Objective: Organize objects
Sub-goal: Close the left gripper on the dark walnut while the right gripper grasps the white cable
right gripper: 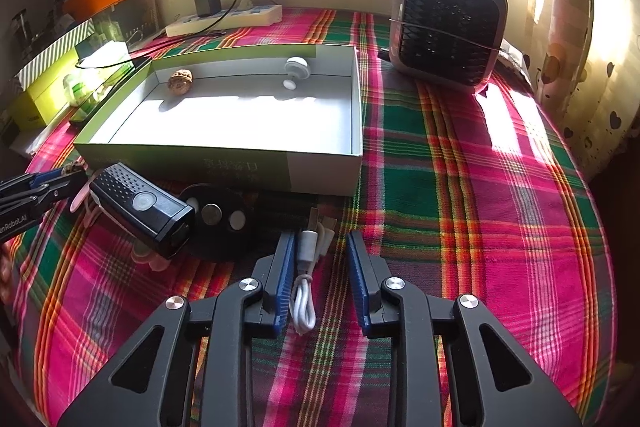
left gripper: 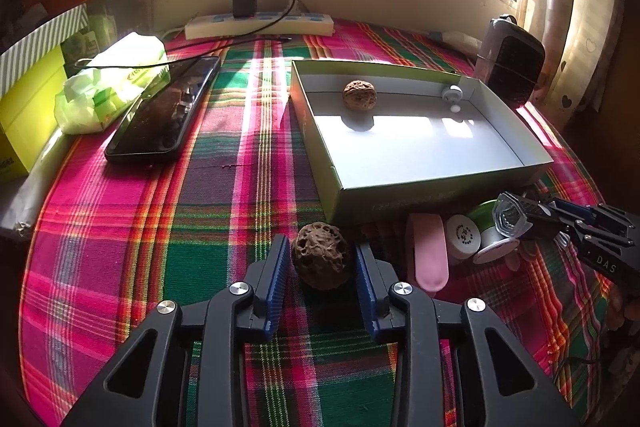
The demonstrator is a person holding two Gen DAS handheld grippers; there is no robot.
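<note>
A brown wrinkled walnut [left gripper: 322, 257] lies on the plaid cloth between the blue pads of my left gripper [left gripper: 322, 245], with a thin gap on each side. The left gripper [right gripper: 76, 175] also shows at the left edge of the right wrist view. A coiled white USB cable [right gripper: 306, 267] lies between the pads of my right gripper [right gripper: 320, 239]; it sits against the left pad, clear of the right one. The right gripper [left gripper: 564, 227] shows at the far right. The open grey box [left gripper: 440, 183] holds a second walnut [left gripper: 359, 95] and a small white piece [left gripper: 453, 94].
In front of the box [right gripper: 224, 163] lie a black bike light [right gripper: 140, 211], a black disc with button cells [right gripper: 218, 223], a pink item [left gripper: 430, 255] and white spools [left gripper: 464, 235]. A phone [left gripper: 160, 115] and tissue pack [left gripper: 108, 83] sit left, a small fan [right gripper: 448, 23] behind right.
</note>
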